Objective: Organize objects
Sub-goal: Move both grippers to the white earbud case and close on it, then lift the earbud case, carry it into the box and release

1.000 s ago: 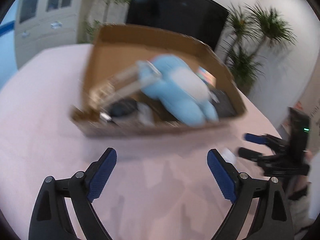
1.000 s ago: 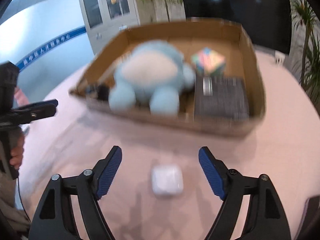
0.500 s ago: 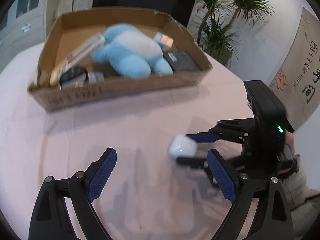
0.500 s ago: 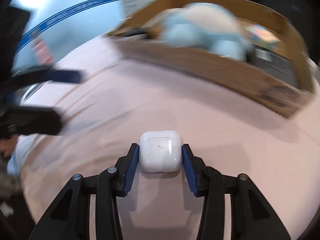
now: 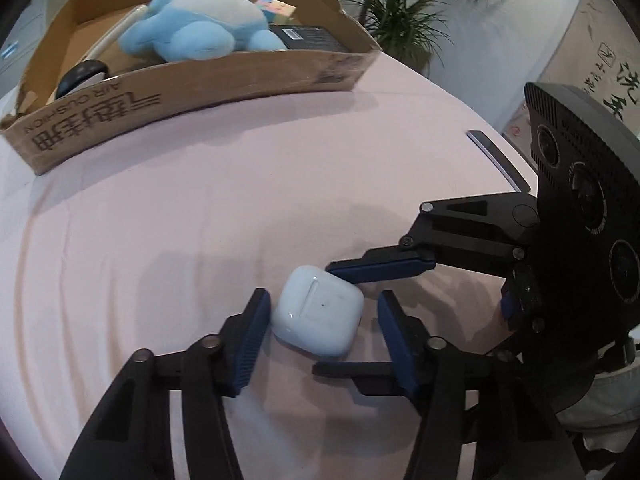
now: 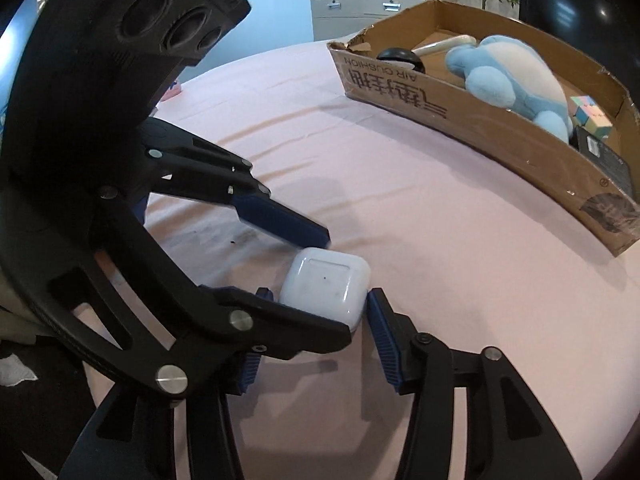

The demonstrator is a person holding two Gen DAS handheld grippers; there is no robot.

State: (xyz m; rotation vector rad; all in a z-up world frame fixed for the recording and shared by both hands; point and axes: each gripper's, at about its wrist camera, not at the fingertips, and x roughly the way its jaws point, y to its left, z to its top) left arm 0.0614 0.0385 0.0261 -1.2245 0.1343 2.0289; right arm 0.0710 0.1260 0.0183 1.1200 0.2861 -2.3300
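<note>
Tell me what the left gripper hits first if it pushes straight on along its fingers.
The small white rounded earbud case, already between the left gripper fingers; its jaws have just been closing. Beyond it, the right gripper's blue pad crosses, though depth is unclear.

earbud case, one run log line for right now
object: white earbud case on pink tablecloth | left gripper: closing, astride case | right gripper: around case, opening slightly | cardboard box: case outside

Earbud case (image 5: pixel 319 311) on table (image 5: pixel 160 240), cardboard box (image 5: pixel 192 88) behind it, plush toy (image 5: pixel 196 28) inside box
</note>
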